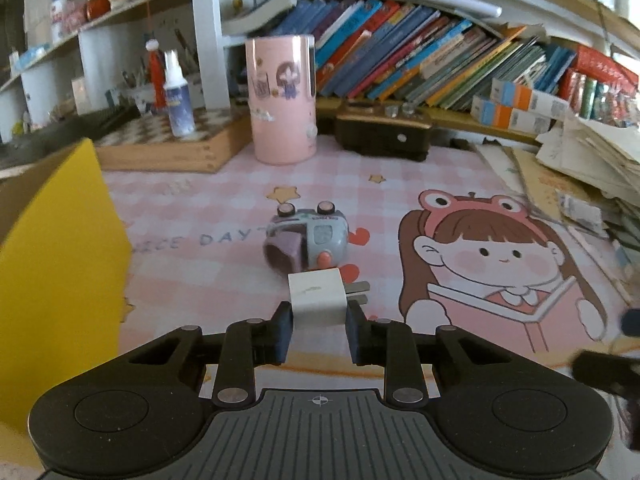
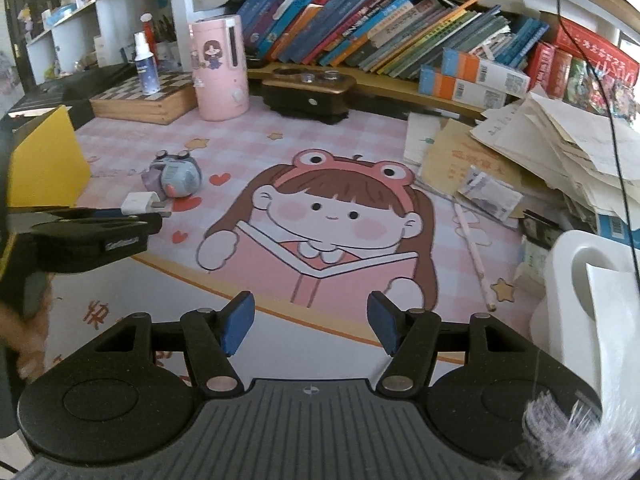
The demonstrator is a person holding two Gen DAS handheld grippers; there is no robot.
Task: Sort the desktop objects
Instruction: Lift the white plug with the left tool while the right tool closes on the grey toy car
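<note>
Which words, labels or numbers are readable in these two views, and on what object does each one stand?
"DAY": printed on the pink desk mat, after a word too blurred to read.
Book spines: print too small to read.
Orange-and-blue boxes: barcodes only, unreadable.
Brown envelope: red characters, blurred.
Grey toy: label illegible.
Left gripper's small label: too small.

"DAY" is printed on the pink desk mat (image 1: 224, 200).

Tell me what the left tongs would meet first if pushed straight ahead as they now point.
The left tongs, shut on the white charger, point at the small grey toy clock lying just beyond. The charger would likely strike it first, though the gap is hard to judge.
</note>
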